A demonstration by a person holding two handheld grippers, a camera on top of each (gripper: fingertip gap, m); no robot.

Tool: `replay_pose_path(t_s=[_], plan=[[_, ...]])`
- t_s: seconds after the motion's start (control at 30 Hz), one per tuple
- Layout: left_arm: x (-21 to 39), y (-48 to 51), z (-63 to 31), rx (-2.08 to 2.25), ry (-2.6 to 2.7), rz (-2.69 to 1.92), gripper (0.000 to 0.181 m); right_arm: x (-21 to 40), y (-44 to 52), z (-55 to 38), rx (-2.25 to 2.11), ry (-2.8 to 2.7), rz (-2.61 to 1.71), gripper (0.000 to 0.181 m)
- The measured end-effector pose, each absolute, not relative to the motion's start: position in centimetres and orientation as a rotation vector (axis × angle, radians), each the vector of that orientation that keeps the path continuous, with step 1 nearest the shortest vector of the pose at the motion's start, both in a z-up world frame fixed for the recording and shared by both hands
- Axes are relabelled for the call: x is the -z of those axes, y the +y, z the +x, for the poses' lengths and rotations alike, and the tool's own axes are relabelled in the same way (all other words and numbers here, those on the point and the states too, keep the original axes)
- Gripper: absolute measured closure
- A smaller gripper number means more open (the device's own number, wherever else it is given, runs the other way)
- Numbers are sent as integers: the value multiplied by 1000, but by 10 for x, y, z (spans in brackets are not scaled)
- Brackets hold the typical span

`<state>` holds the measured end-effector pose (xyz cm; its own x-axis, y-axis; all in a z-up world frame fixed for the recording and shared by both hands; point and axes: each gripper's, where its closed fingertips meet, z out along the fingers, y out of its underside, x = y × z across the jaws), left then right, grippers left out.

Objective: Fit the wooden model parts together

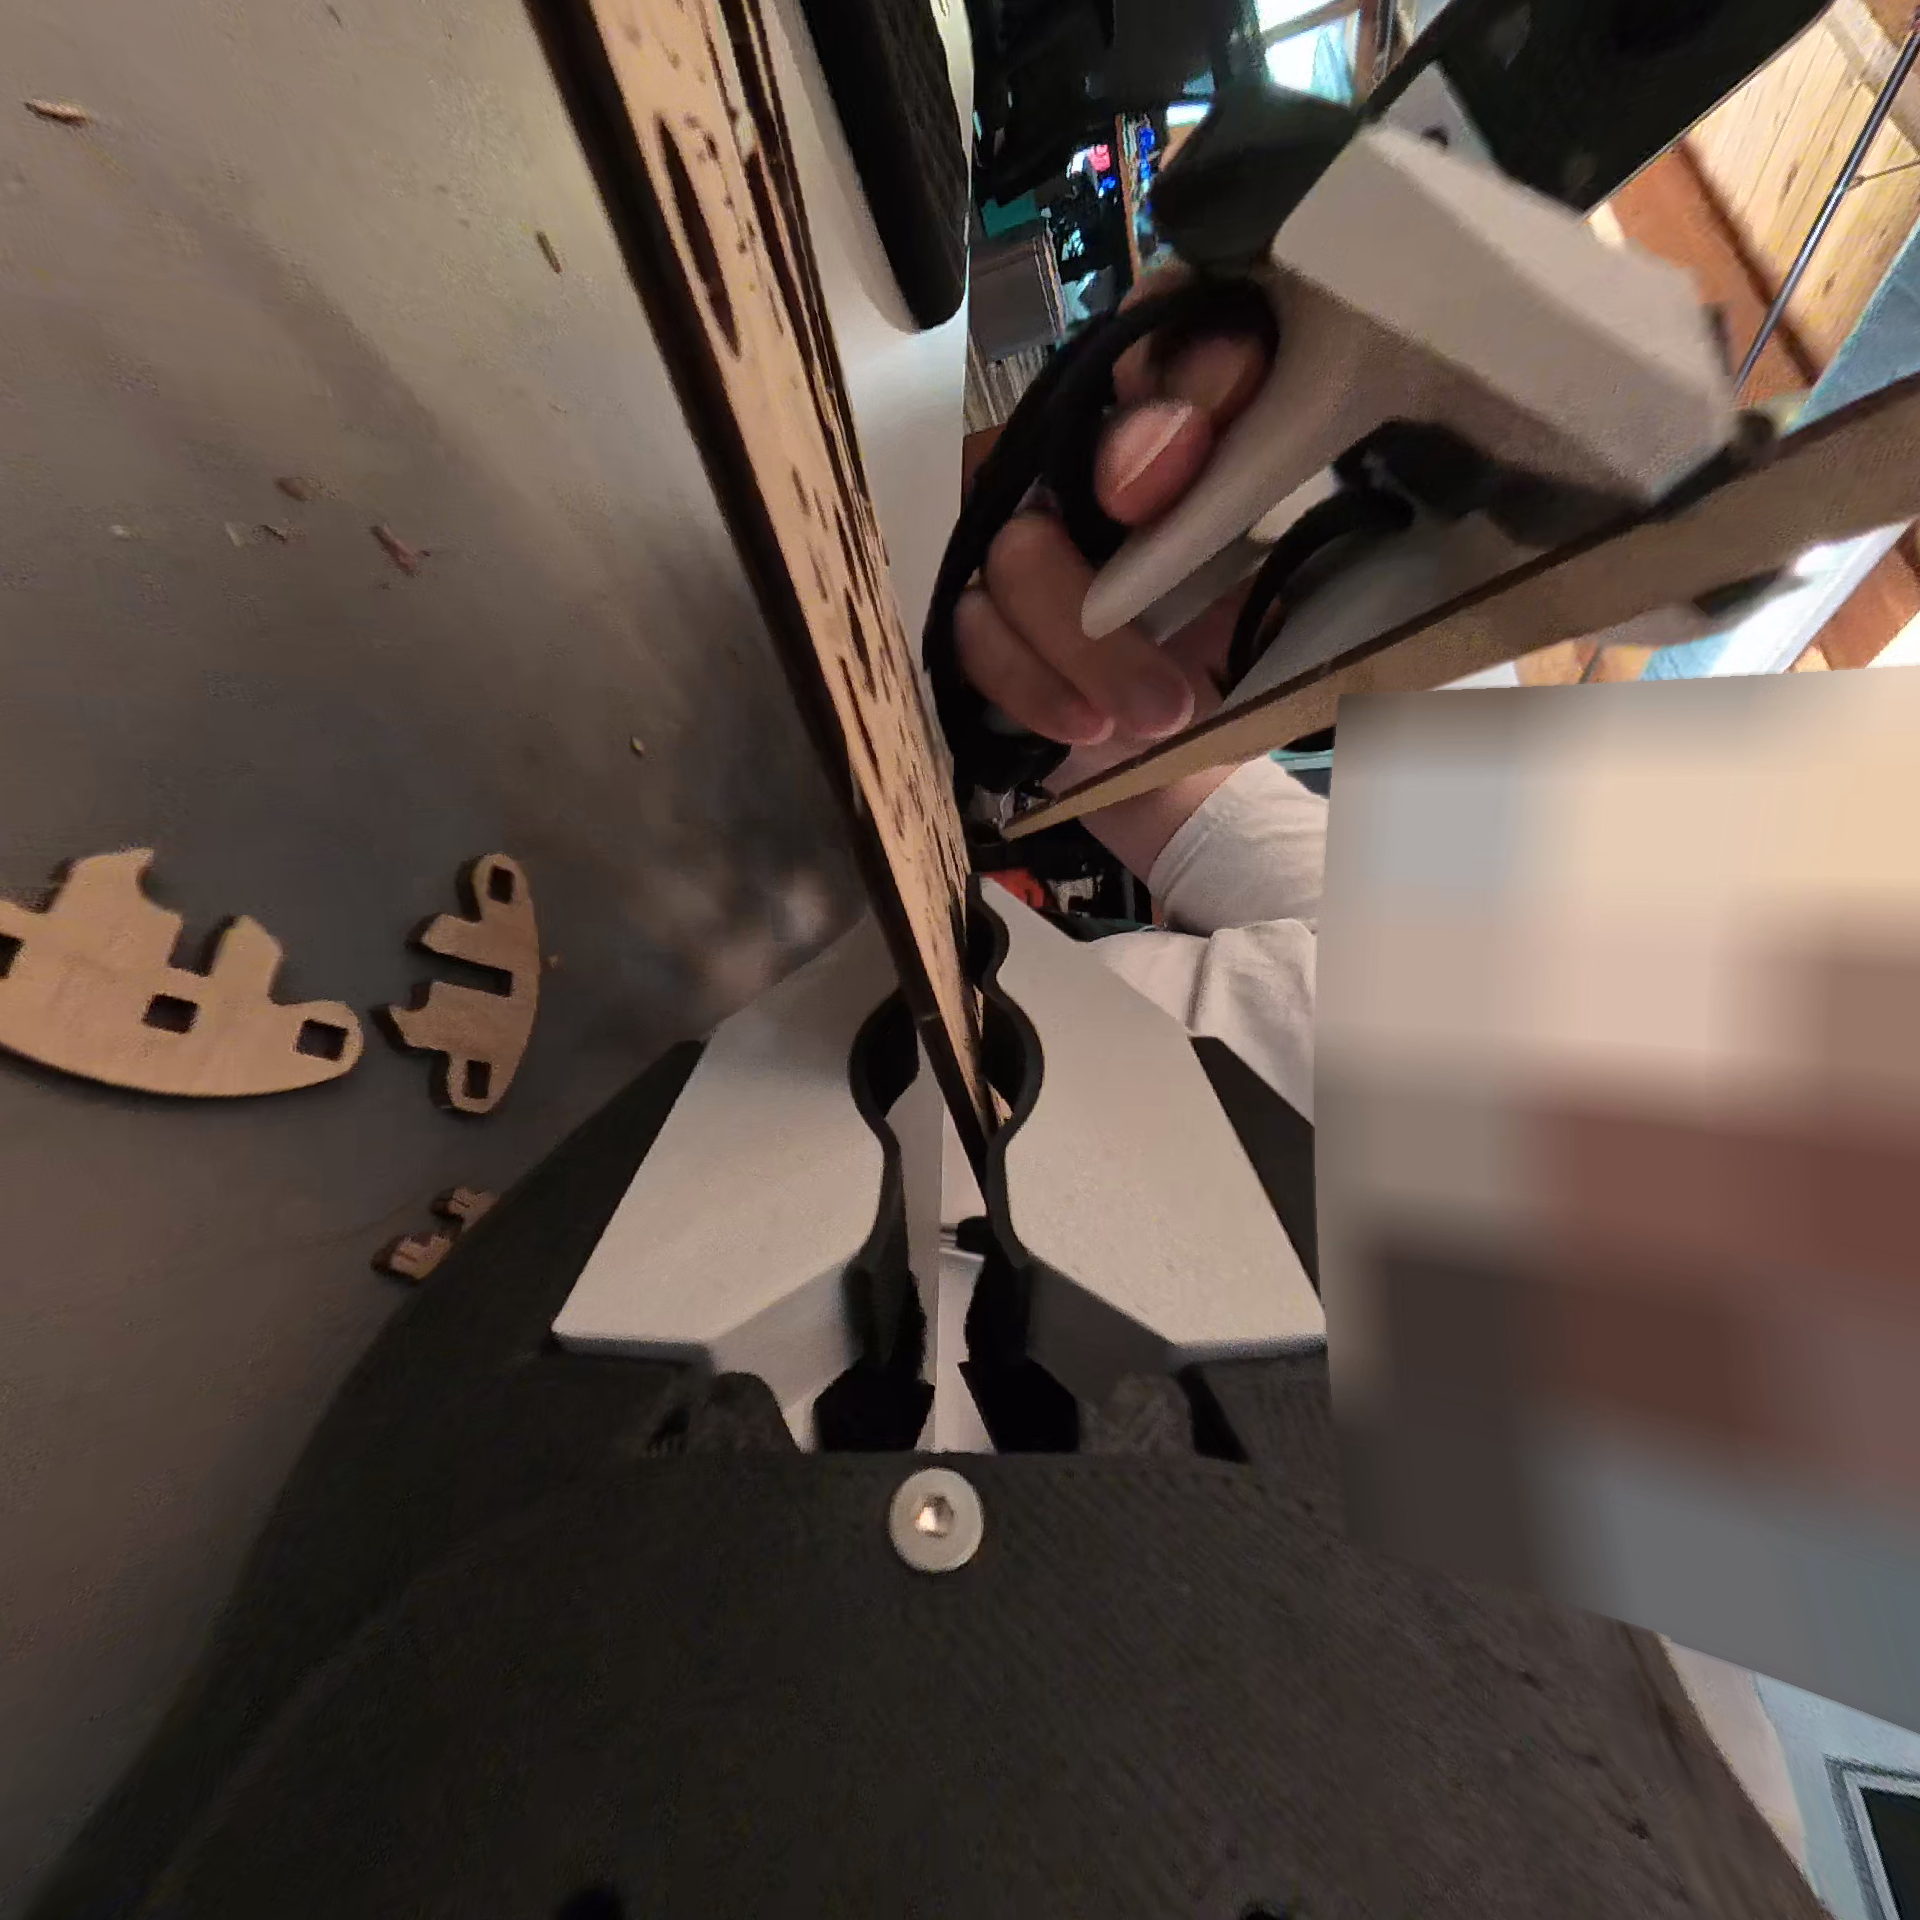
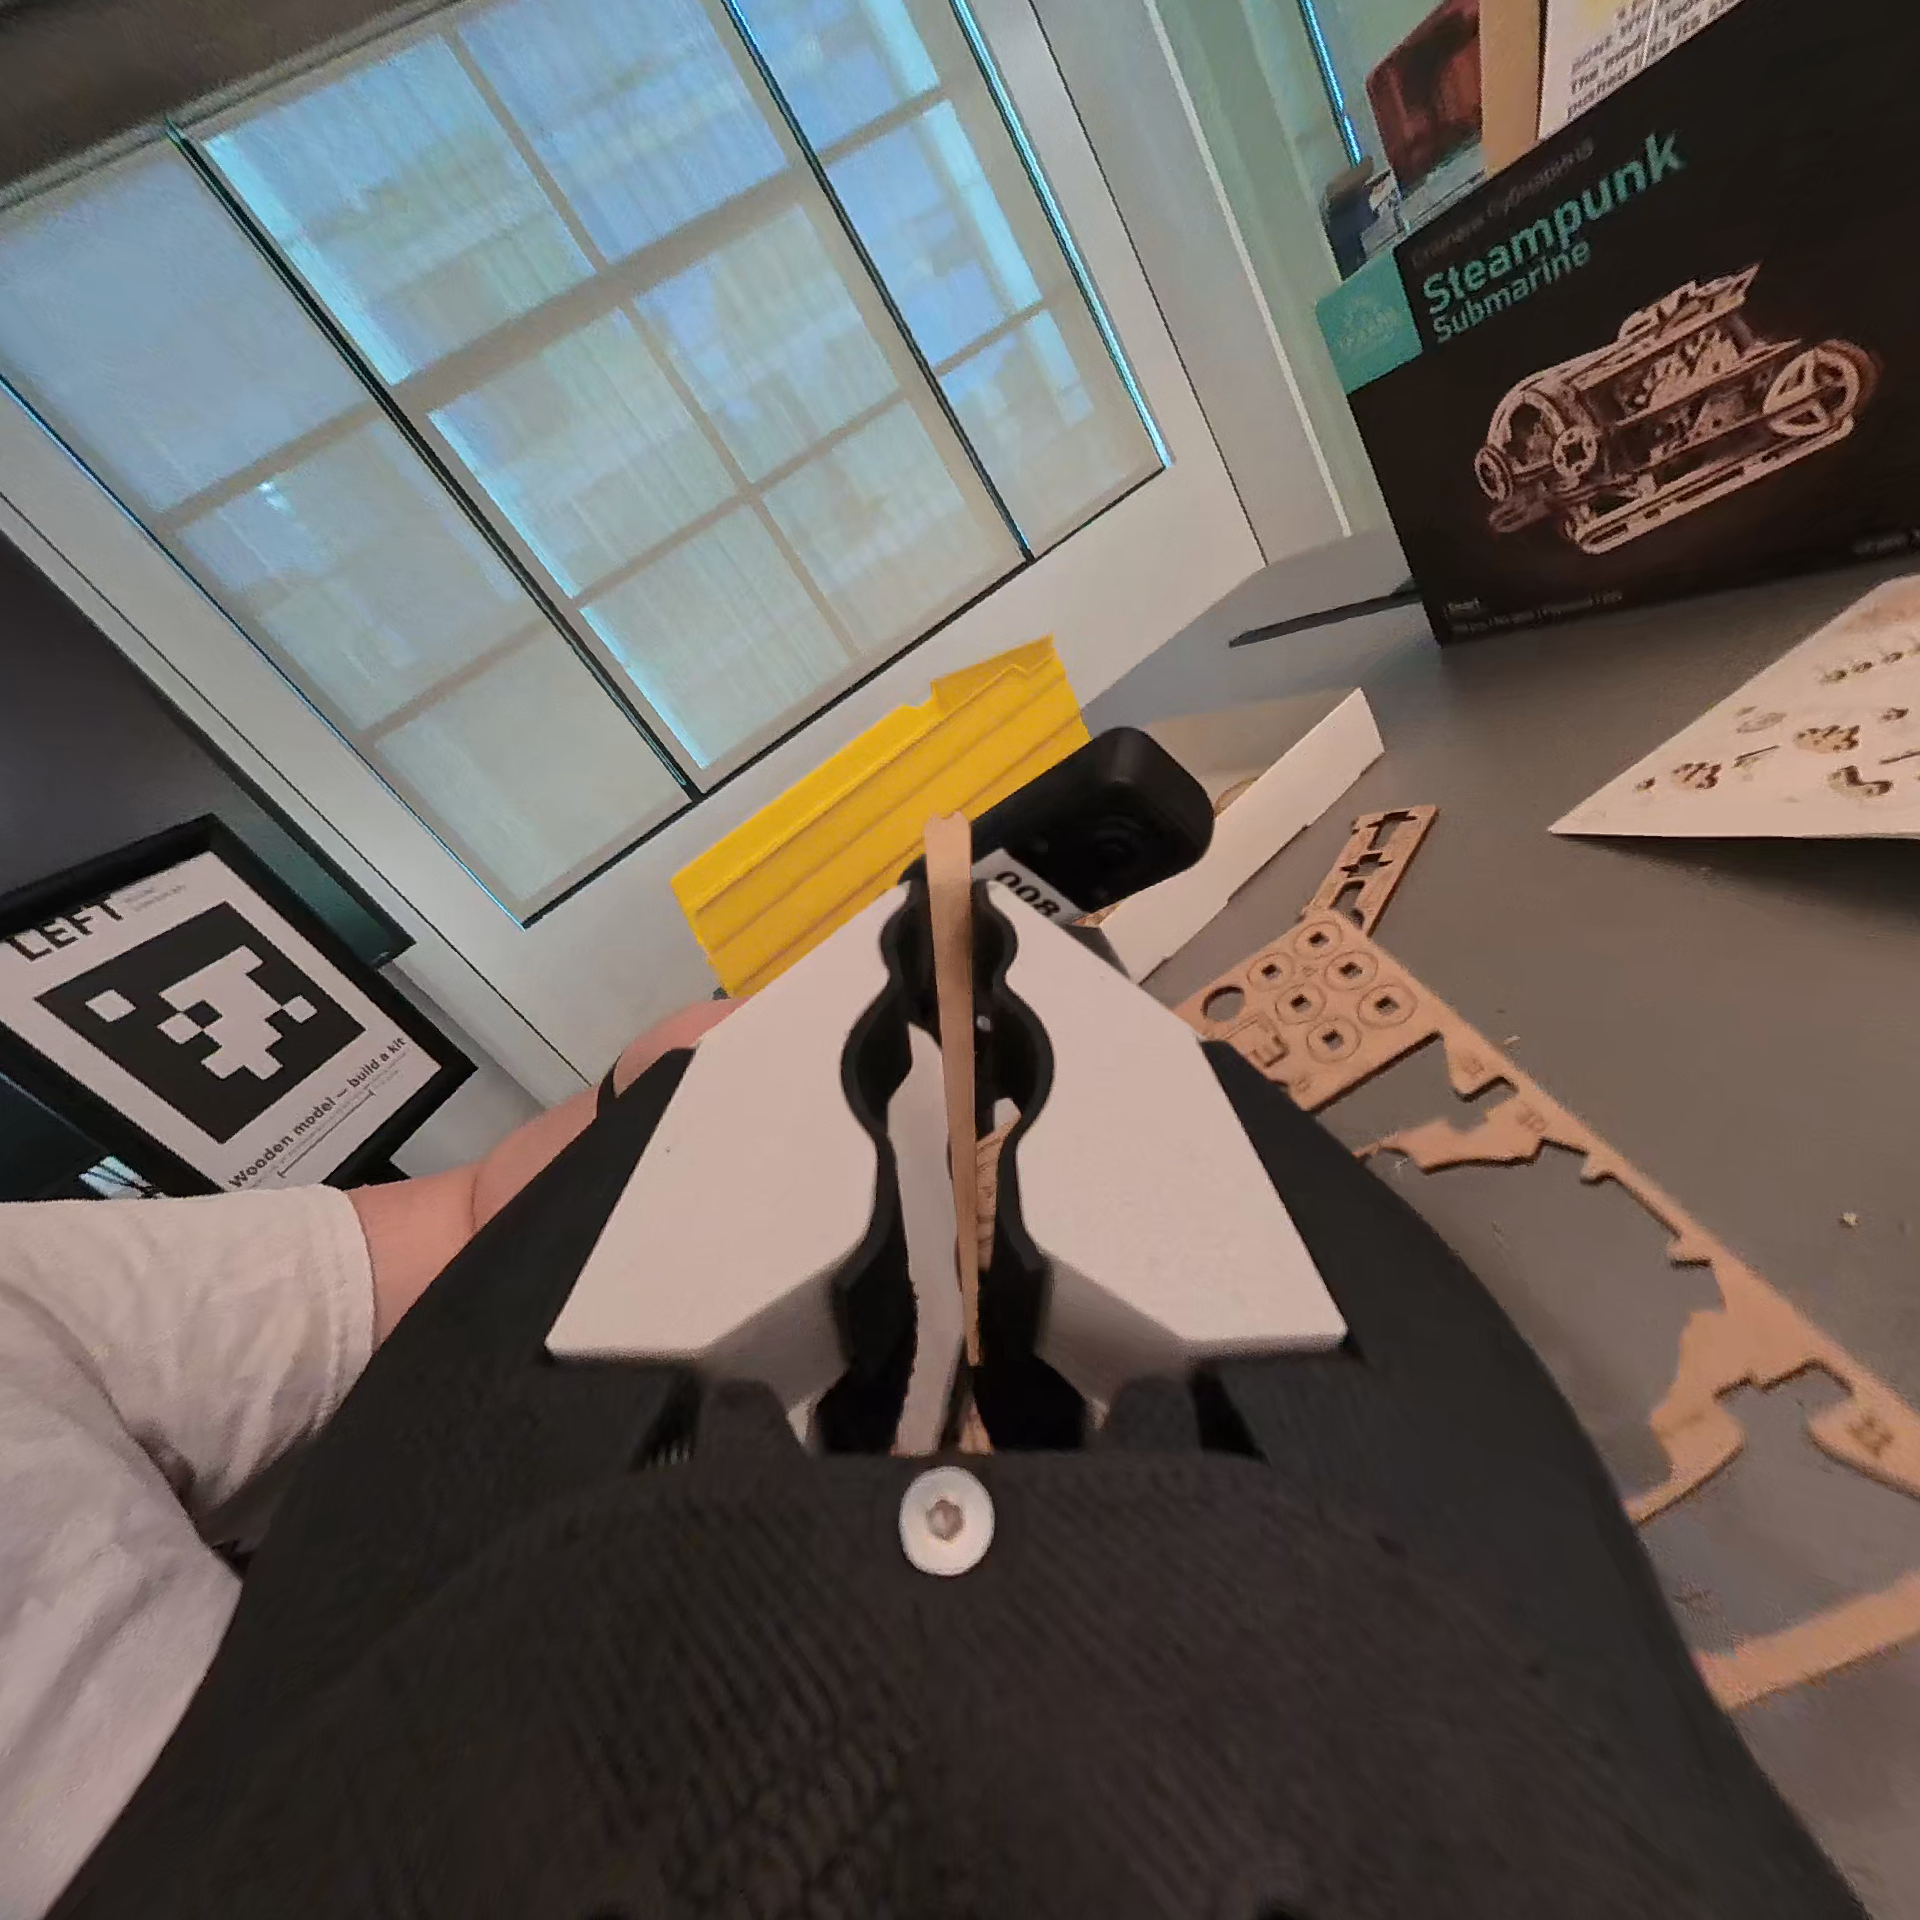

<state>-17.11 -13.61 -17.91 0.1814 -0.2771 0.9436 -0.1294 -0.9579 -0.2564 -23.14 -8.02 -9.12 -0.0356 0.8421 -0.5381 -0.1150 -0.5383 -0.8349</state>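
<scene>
Grey tabletop [image 1: 312, 520]: left gripper [image 1: 948, 1049] clamps laser-cut plywood sheet [image 1: 790, 499]; right gripper [image 2: 951, 1039] clamps thin flat wooden part [image 2: 951, 1018], loose cut-outs [image 1: 177, 987] at nine o'clock.

Your right wrist view is lit mainly by daylight from the big paned window [image 2: 582, 436], which reads pale blue-white and slightly smeared by motion. The grey table [image 2: 1662, 1039] there is evenly lit, with soft shadows only. Your left wrist view is dimmer and warmer; the table [image 1: 312, 520] darkens toward the bottom, with a faint sheen near the middle. The other gripper [image 1: 1475, 343] is blurred. Both views bend straight lines at the edges.
</scene>
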Motion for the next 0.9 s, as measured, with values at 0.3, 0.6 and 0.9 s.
replay_pose_path(t_s=[0.3, 0.6, 0.9], plan=[[180, -137, -171, 1898, 406, -2328, 178, 101, -86, -243, -1566, -908, -1527, 176], [178, -135, -172, 1916, 384, -2312, 179, 109, -94, -241, -1514, -1007, -1558, 175], [177, -131, -174, 1892, 362, -2294, 179, 127, -94, -197, -1407, -1076, -1634, 175]])
